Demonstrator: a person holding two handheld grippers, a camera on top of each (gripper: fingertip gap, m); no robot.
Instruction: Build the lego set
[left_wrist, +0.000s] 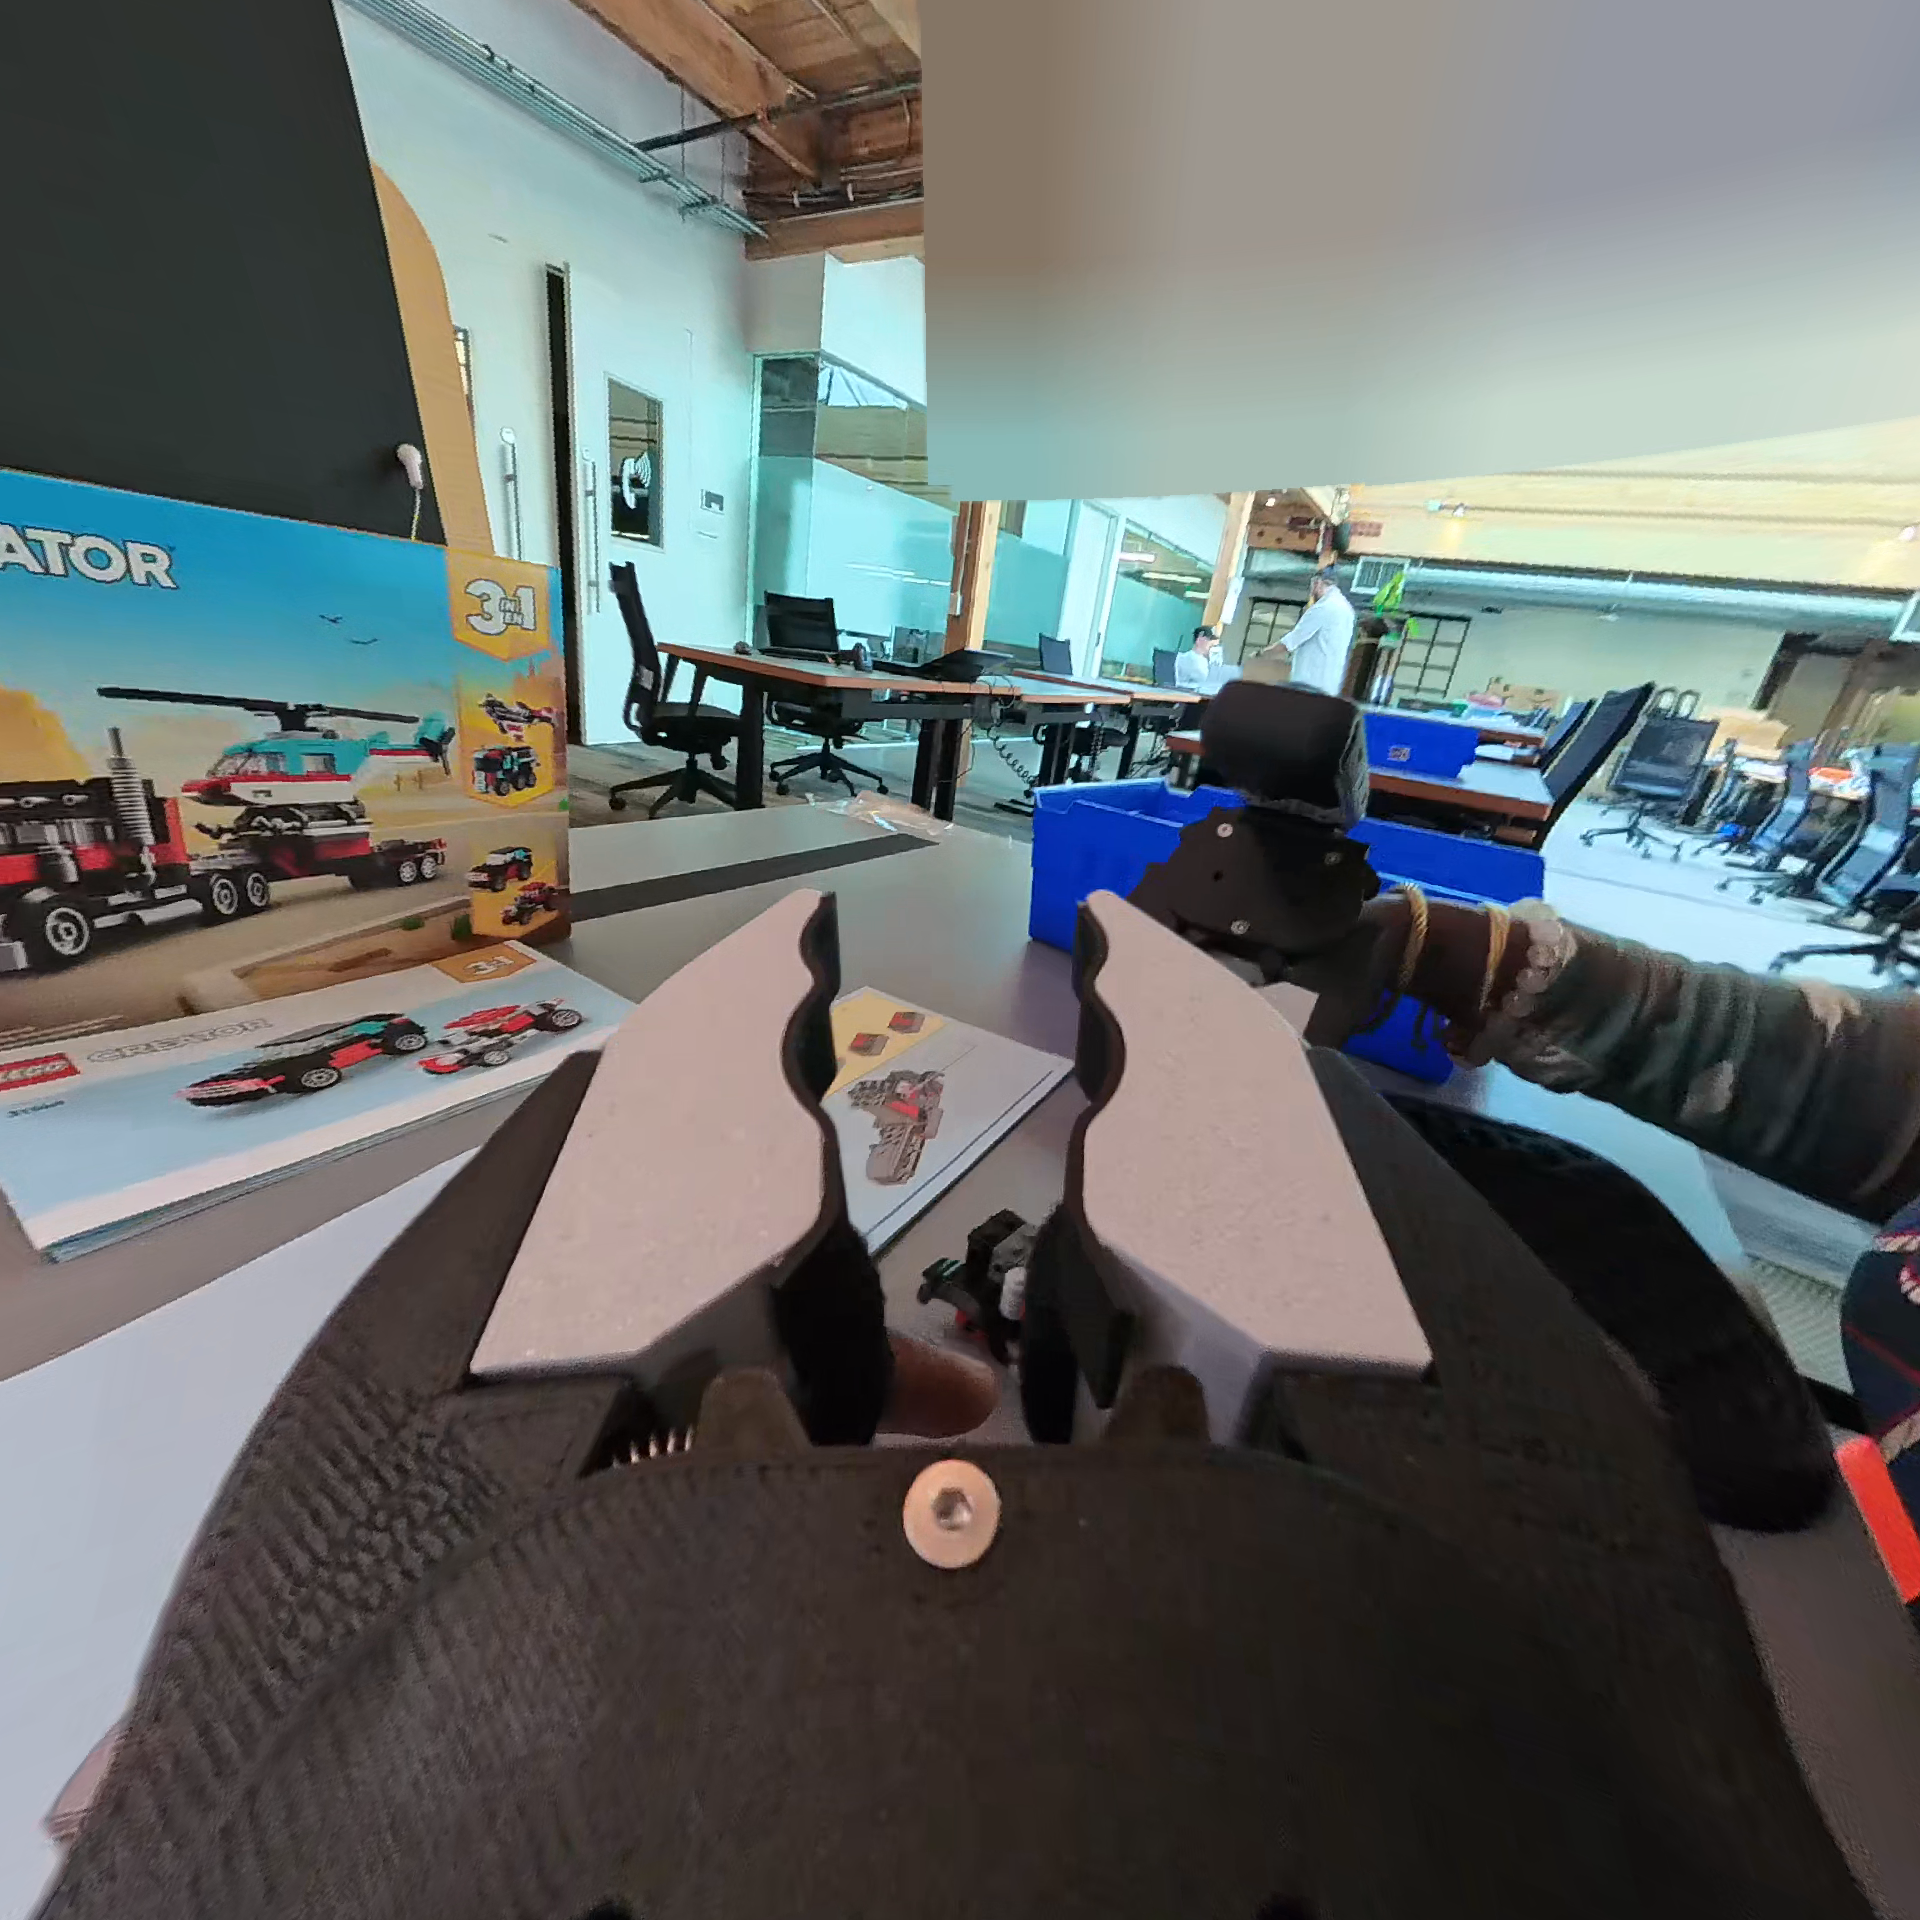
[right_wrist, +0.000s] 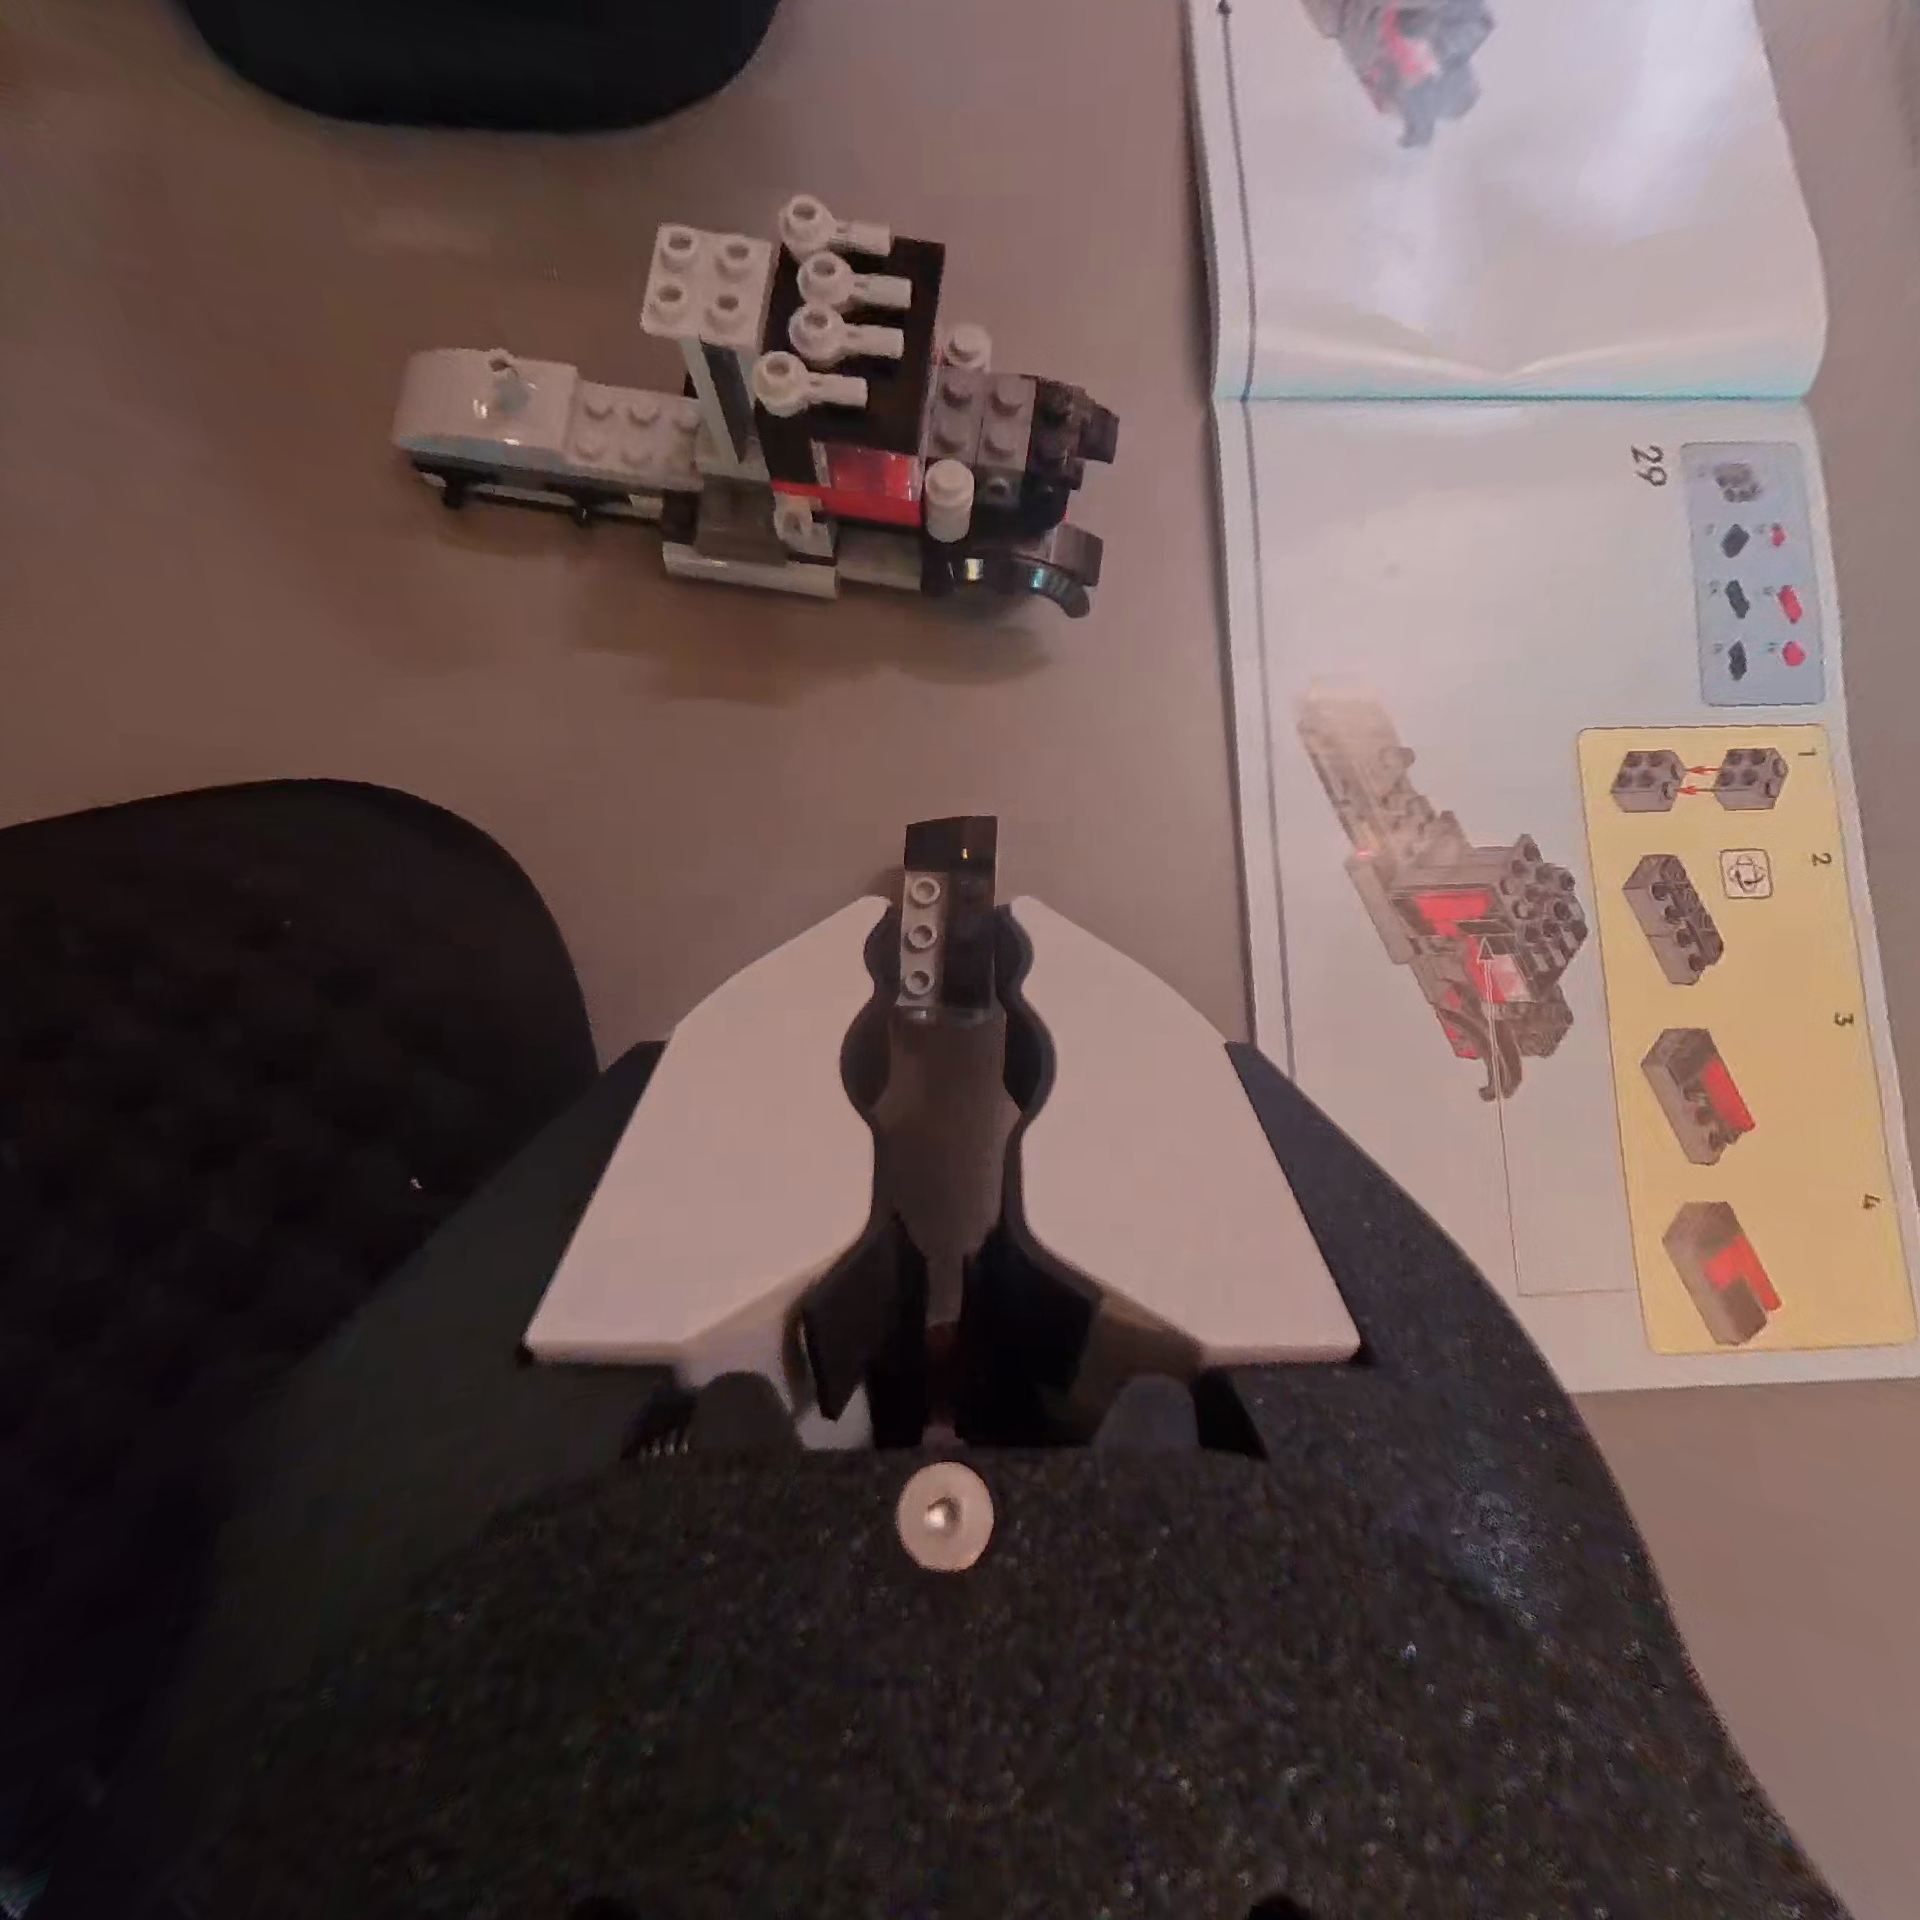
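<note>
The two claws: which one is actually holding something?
The right claw, pinching a small grey-and-black brick piece above the table. The left claw is spread open, empty.

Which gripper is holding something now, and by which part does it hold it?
The right gripper pinches a small grey-and-black brick piece by its two long sides, with its black end sticking out. The left gripper is open and empty.

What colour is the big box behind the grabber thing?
The bin is bright blue, best seen in the left wrist view.
</note>
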